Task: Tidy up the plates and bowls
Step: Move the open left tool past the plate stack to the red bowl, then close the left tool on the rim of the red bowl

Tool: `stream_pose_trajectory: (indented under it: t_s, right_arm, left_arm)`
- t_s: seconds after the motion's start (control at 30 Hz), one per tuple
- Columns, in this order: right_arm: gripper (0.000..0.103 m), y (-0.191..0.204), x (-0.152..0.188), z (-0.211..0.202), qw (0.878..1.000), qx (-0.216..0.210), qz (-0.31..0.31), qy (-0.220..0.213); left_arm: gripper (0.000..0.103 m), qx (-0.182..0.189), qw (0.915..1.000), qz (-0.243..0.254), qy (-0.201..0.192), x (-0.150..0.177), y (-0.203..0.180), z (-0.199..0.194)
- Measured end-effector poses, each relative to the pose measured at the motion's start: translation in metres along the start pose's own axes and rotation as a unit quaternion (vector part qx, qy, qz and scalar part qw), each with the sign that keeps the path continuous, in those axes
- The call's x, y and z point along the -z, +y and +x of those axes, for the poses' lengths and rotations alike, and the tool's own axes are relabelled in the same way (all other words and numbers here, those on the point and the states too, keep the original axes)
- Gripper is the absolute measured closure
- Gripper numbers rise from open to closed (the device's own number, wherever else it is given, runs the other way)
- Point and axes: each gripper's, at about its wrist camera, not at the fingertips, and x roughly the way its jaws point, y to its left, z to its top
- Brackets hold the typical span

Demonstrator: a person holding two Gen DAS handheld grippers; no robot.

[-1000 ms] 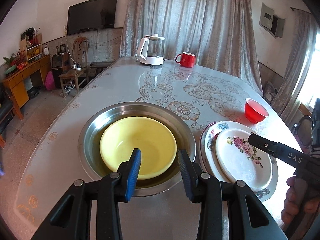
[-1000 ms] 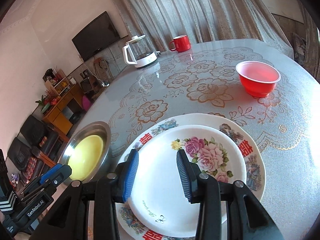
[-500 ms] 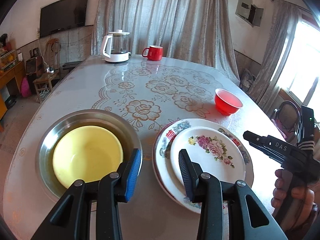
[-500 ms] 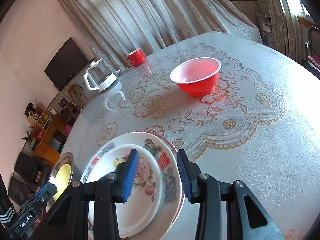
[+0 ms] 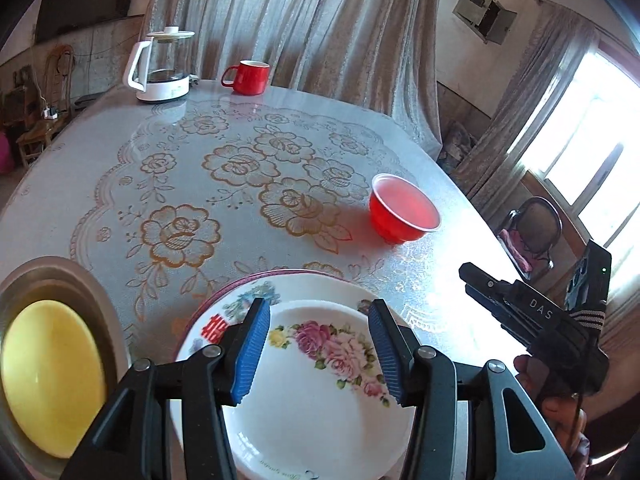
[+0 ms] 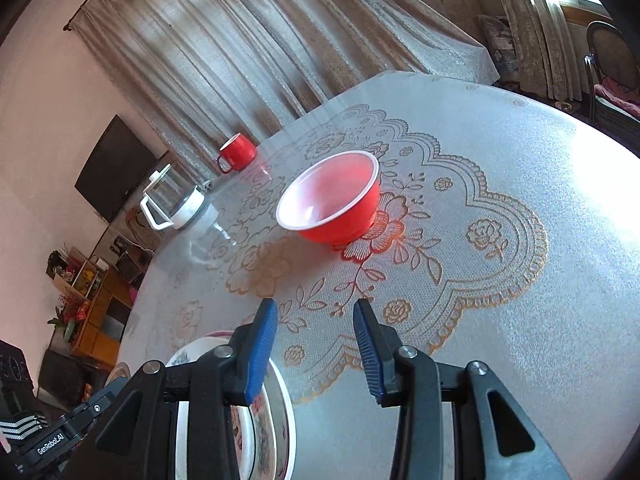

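A white plate with pink roses [image 5: 316, 396] lies stacked on a larger patterned plate [image 5: 224, 312]. My left gripper [image 5: 316, 348] hovers over this stack, its jaws opening with nothing between the pads. At the left edge a yellow bowl [image 5: 44, 376] sits inside a steel basin [image 5: 100, 308]. A red bowl [image 5: 402, 216] [image 6: 332, 200] stands farther out on the table. My right gripper [image 6: 316, 344] is open and empty above the tablecloth, pointing toward the red bowl, with the plate stack [image 6: 276, 412] at its lower left. The right gripper [image 5: 476, 280] also shows at the right of the left wrist view.
A glass kettle [image 5: 162, 68] and a red mug [image 5: 248, 76] stand at the table's far end. The floral tablecloth [image 5: 240, 168] covers the table. A chair [image 5: 536, 232] stands past the right edge, curtains behind.
My left gripper swung right from over the basin to over the plates, and its jaws spread wider. My right gripper left the plates and turned toward the red bowl, which now looks nearer.
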Motion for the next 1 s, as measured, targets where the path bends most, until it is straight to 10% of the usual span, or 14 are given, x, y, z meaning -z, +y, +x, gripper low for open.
stream_pose_trajectory:
  t_s: [0.6, 0.7, 1.0]
  right_arm:
    - [0.087, -0.057, -0.067, 0.069, 0.994, -0.038, 0.101, -0.027]
    - [0.087, -0.065, -0.069, 0.078, 0.992, -0.041, 0.115, -0.037]
    - [0.094, -0.062, -0.074, 0.087, 0.996, -0.039, 0.072, -0.048]
  left_arm:
    - [0.065, 0.018, 0.9977, -0.010, 0.065, -0.079, -0.051, 0.112]
    - [0.080, 0.024, 0.9965, -0.022, 0.077, -0.093, -0.052, 0.131]
    - [0.084, 0.031, 0.9935, -0.067, 0.087, -0.117, -0.046, 0.186]
